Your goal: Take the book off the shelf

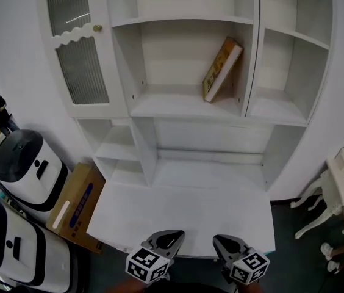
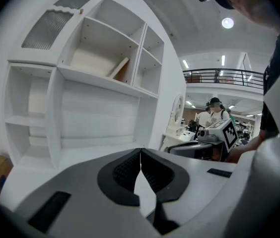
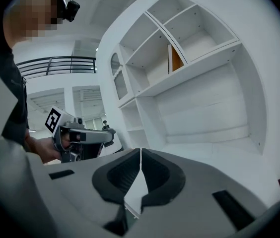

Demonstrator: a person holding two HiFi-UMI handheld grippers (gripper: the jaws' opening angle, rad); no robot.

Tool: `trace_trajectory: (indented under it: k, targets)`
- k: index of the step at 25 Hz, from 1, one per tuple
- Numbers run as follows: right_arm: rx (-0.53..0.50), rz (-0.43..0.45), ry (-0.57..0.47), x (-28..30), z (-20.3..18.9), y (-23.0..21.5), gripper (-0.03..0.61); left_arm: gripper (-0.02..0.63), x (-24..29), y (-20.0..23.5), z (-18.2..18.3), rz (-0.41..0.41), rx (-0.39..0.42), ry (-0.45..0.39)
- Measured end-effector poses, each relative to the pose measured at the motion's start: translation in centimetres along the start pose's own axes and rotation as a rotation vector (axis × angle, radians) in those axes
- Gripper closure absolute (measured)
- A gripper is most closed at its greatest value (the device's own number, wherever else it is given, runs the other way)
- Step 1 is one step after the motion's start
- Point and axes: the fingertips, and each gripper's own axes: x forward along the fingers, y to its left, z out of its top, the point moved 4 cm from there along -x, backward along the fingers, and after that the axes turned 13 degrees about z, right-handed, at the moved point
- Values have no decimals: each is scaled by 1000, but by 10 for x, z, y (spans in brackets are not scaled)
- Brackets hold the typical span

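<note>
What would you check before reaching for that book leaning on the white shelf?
1. The book is located: ok, it leans tilted against the right wall of its compartment on the shelf.
2. Nothing else in that compartment: ok, only the book is there.
3. The left gripper is open for a grasp: not ok, jaws together, empty.
4. The right gripper is open: not ok, jaws together, empty.
5. Grippers near the book: not ok, both are low at the front edge of the desk.
6. How heavy the book is: cannot tell.

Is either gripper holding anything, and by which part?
Nothing is held: left gripper and right gripper are shut, empty; the book leans on its shelf.
</note>
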Motion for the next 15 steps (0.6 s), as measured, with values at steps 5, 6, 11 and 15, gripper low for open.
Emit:
trace_trajectory:
  k: [5,6,11,15]
  targets:
    - [7,-80,-22,33,1,4,548,603,3,47,6,-47,18,-3]
    - [10,-94,-25,39,0,5,548,603,4,55,7,-54,21,-2]
    - [14,-159,-48,67,4,10,548,603,1,93,12,-88,41,-5]
    - [2,-187,-64,89,9,17,548,603,1,116,13,-120,52,-2]
